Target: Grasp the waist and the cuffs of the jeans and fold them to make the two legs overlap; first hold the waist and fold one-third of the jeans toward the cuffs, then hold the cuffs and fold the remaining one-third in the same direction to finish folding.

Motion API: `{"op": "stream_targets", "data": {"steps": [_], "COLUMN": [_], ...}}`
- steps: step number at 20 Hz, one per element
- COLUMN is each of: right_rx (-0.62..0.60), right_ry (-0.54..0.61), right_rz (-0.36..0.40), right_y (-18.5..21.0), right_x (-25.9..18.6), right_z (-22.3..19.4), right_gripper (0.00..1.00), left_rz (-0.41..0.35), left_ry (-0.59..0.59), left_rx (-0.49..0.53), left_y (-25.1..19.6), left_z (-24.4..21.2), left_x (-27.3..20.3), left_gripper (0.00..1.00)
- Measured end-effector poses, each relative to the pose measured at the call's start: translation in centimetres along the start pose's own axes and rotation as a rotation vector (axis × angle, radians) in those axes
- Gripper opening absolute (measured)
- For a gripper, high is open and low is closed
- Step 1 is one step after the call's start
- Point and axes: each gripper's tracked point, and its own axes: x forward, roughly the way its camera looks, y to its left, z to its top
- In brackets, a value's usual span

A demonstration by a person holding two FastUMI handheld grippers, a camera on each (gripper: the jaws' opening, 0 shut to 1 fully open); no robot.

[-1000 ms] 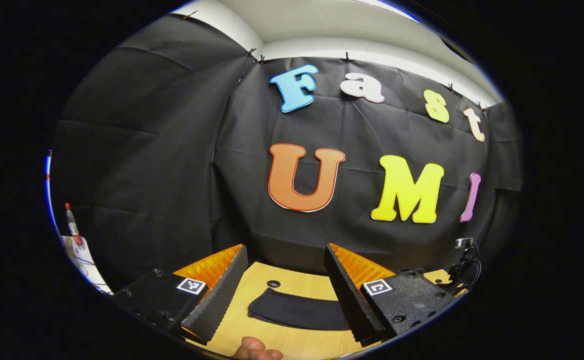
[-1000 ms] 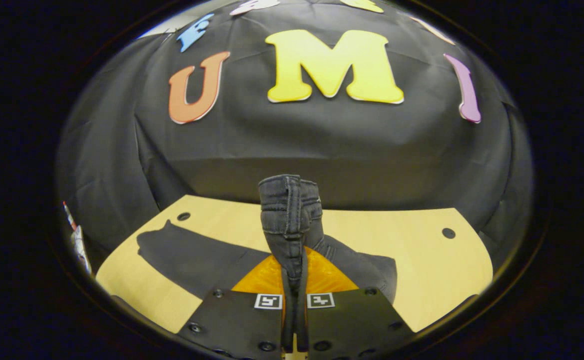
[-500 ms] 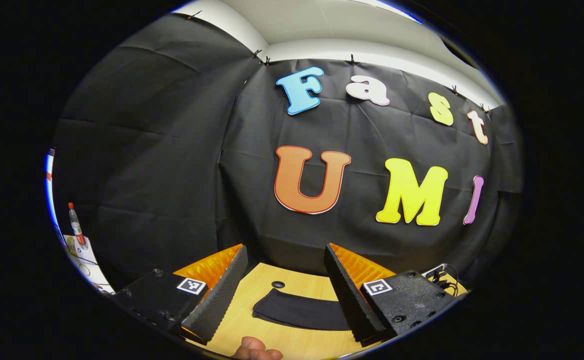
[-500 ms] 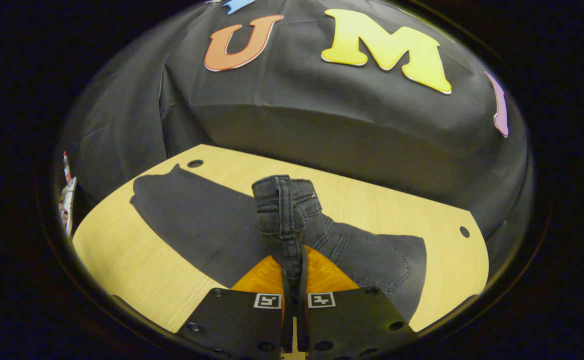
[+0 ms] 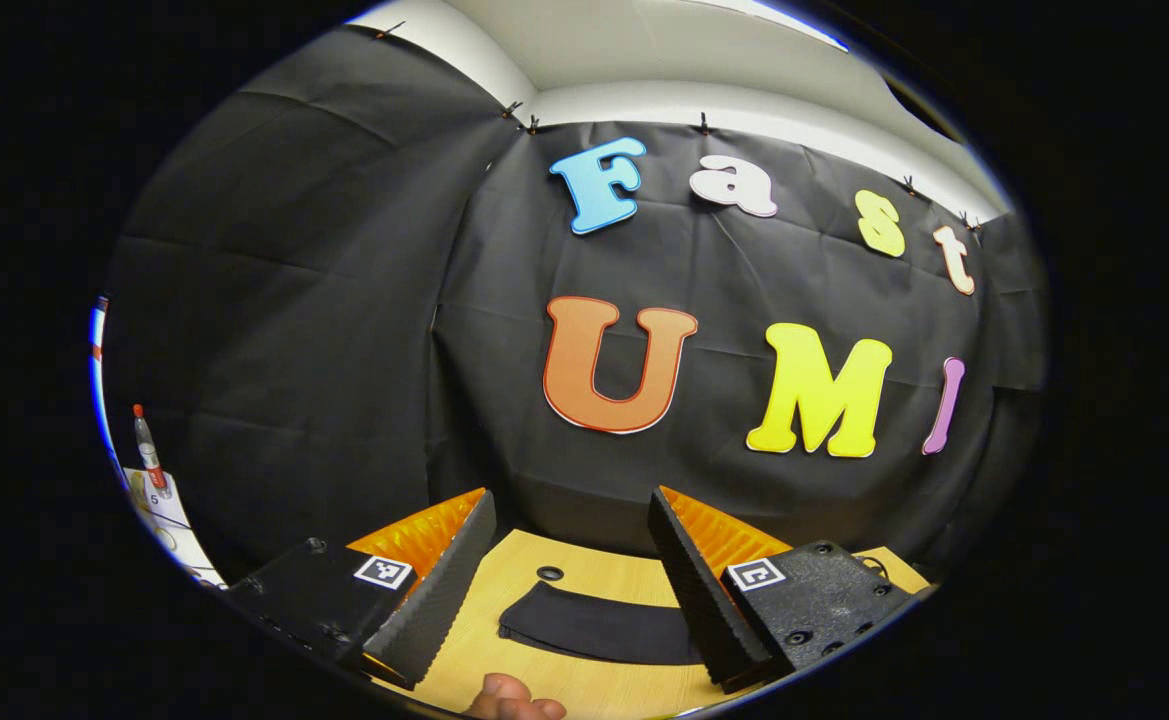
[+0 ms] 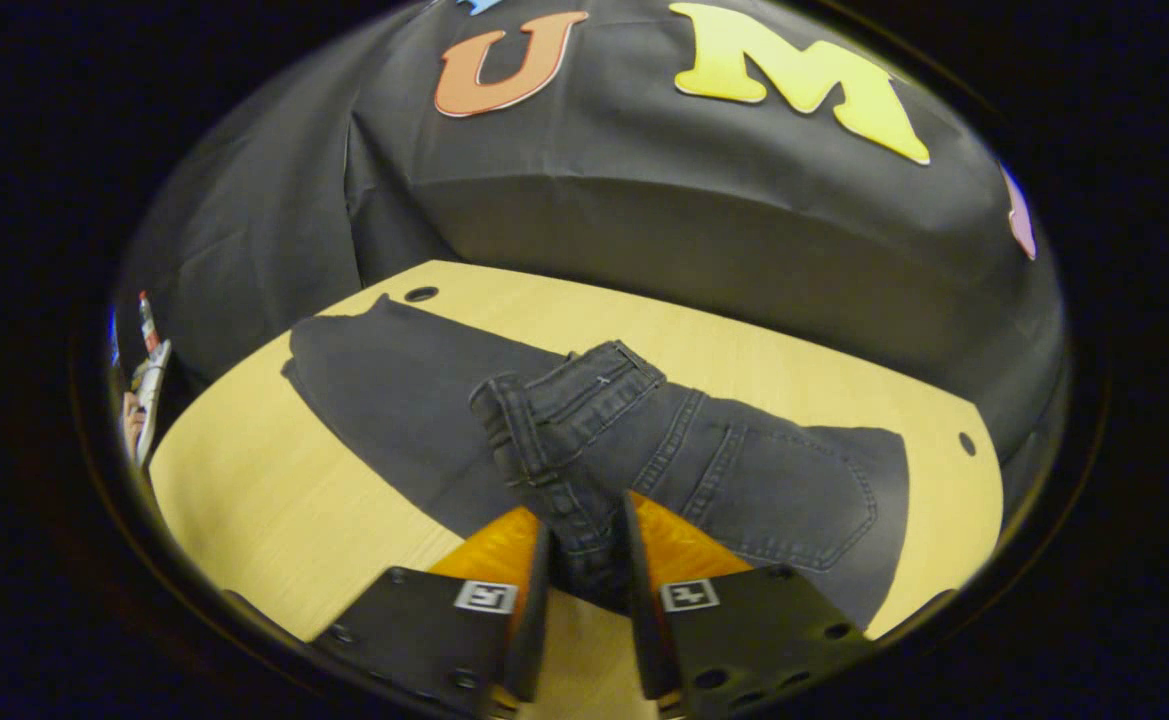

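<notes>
Now the jeans' waist [image 6: 572, 420] lies between the right tool's [image 6: 584, 560] parted fingers.

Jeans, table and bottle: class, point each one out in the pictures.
Jeans [image 6: 764, 480], right gripper view, on the back pocket.
Table [image 6: 254, 490], right gripper view, on bare wood left of the jeans.
Bottle [image 5: 149, 455], left gripper view, on its body.

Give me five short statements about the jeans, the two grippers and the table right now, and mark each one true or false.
1. The jeans lie on a light wooden table. True.
2. The left gripper has its fingers spread wide with nothing between them. True.
3. The right gripper is far from the jeans. False: the waistband sits between its parted fingers.
4. The jeans hang over the table's edge. False: they rest on the tabletop.
5. The waist end is folded over onto the legs. True.
</notes>
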Motion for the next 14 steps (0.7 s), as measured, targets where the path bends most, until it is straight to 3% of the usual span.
{"op": "stream_targets", "data": {"steps": [4,8,14], "right_rx": [-0.01,-0.024,-0.004], "right_ry": [-0.033,-0.134,-0.328], "right_rz": [0.029,-0.003,-0.056], "right_y": [0.9,0.2,-3.3], "right_x": [-0.7,-2.9,-9.3], "right_z": [1.1,4.7,12.7], "right_gripper": [0.98,0.98,0.98], "left_rz": [0.011,0.025,0.019], "left_ry": [-0.015,0.015,0.223], "left_rx": [-0.032,-0.156,-0.496], "left_y": [-0.1,-0.3,-2.3], "left_z": [0.2,-0.7,-6.5], "left_x": [0.3,0.8,0.4], "left_gripper": [0.98,0.98,0.98]}}
